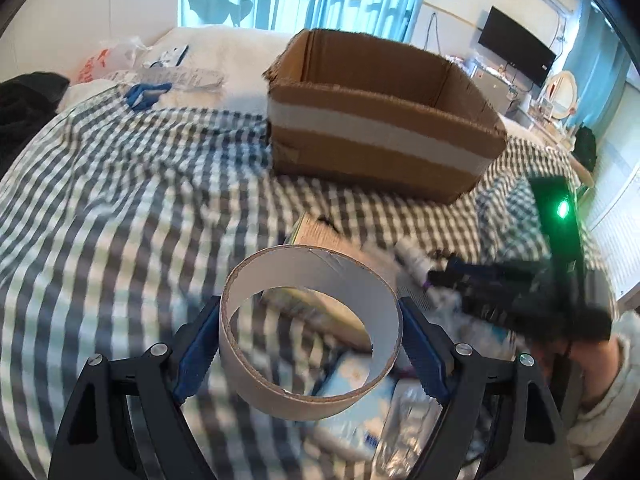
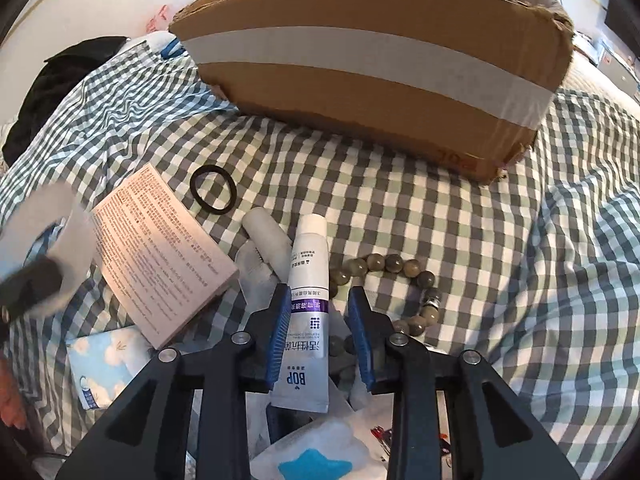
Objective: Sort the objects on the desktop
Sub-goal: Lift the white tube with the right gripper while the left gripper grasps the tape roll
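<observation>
My left gripper (image 1: 310, 320) is shut on an empty cardboard tape ring (image 1: 308, 332) and holds it above the checked cloth, short of the open cardboard box (image 1: 380, 120). The ring also shows blurred in the right wrist view (image 2: 48, 248). My right gripper (image 2: 319, 300) is open, its blue pads (image 2: 280, 332) on either side of a white BOP tube (image 2: 308, 312) that lies on the pile. The box (image 2: 380, 56) stands just beyond.
On the checked cloth lie a printed leaflet box (image 2: 168, 256), a black ring (image 2: 212, 188), a bead bracelet (image 2: 400, 276), a white cylinder (image 2: 268, 240), a tissue pack (image 2: 104, 360) and wrappers. The right gripper shows in the left wrist view (image 1: 500, 292).
</observation>
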`<state>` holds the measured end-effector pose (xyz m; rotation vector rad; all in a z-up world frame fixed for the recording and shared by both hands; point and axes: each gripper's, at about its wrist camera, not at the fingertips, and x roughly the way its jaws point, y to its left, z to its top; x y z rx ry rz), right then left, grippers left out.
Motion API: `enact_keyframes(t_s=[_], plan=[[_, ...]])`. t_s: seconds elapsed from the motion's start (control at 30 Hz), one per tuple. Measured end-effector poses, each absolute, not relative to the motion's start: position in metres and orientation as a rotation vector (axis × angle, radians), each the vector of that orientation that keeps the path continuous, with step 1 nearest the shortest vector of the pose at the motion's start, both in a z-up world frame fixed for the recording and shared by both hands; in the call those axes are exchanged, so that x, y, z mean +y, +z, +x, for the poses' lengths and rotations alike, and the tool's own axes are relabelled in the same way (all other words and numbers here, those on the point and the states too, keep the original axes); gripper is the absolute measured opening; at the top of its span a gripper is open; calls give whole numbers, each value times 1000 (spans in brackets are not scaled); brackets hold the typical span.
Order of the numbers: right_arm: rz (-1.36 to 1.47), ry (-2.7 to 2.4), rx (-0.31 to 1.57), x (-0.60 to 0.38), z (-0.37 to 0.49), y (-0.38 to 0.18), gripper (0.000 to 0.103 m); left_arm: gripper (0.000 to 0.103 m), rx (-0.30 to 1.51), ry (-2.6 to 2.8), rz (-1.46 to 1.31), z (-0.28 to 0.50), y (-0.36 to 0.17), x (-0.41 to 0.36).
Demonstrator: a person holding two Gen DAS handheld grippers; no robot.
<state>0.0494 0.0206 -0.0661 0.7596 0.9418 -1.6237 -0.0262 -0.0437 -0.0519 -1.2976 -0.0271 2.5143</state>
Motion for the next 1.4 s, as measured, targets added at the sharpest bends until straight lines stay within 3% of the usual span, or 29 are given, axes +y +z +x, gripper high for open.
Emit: enact_keyframes(t_s=[0.17,0.23,0.47,1.4], plan=[[783,-1610,967,16,49,-75,35,86,-18,2525,-1239,-51,-51,-29],[773,-1604,993,14,52,-81,26,86,-28,2527,-1237,-56,-55,-28],[697,-1615,1014,18,65,-74,25,86,-89,2525,-1289,-61,-72,-40],[481,-1649,767,40,79,72,25,86,-69,2563,-1073,-97,22,-9]])
